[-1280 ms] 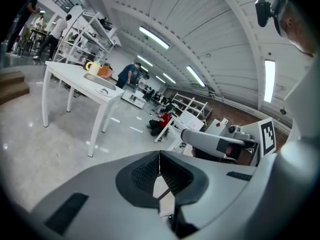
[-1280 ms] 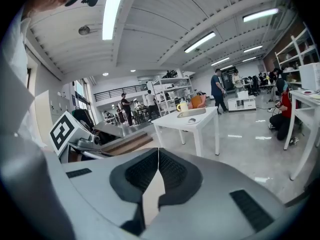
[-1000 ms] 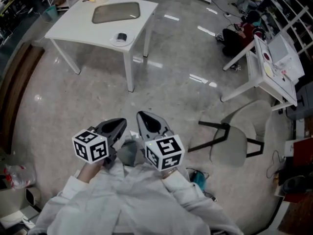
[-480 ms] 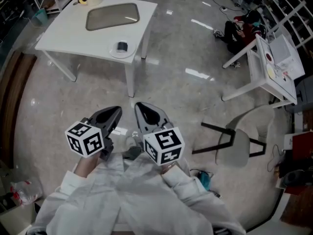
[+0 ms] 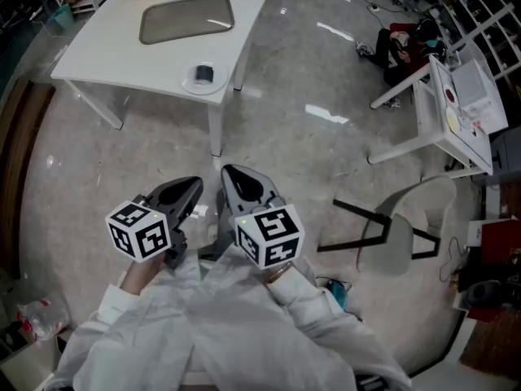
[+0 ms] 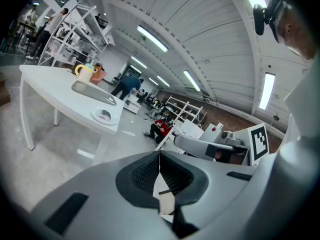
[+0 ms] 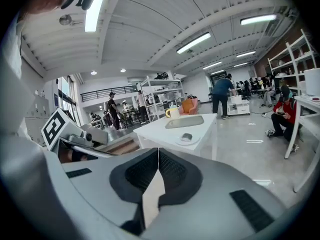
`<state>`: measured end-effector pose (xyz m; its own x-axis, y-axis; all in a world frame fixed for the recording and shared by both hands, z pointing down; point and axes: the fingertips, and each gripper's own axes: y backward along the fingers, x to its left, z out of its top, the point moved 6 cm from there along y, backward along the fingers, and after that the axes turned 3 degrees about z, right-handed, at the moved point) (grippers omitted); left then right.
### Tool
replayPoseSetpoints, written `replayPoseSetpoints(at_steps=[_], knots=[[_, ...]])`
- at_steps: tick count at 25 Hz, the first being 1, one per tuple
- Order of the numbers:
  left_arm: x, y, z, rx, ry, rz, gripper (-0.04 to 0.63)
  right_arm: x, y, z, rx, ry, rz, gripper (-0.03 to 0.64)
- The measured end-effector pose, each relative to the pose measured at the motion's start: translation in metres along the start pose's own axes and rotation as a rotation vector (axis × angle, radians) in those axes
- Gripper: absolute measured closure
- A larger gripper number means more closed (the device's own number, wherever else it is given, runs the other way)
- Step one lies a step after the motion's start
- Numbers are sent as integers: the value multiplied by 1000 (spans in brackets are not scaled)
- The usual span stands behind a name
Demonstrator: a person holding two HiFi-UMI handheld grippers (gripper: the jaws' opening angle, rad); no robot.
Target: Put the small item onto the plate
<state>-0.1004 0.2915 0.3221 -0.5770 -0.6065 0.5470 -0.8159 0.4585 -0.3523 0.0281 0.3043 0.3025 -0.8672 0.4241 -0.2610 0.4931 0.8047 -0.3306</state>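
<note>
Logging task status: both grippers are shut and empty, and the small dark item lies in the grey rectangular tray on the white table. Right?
Not quite: the head view shows the small dark item on the round white plate at the corner of the white table, not in the grey rectangular tray. The rest stands.

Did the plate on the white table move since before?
No. The plate sits by the same near corner of the white table as earlier, with the small dark item on it. Only the camera's view shifted.
</note>
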Motion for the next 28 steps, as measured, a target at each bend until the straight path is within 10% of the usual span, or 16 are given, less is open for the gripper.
replayPoseSetpoints(at_steps=[28], knots=[[112, -122, 138, -61, 32, 126, 584, -130, -162, 106, 10, 36, 131, 601]])
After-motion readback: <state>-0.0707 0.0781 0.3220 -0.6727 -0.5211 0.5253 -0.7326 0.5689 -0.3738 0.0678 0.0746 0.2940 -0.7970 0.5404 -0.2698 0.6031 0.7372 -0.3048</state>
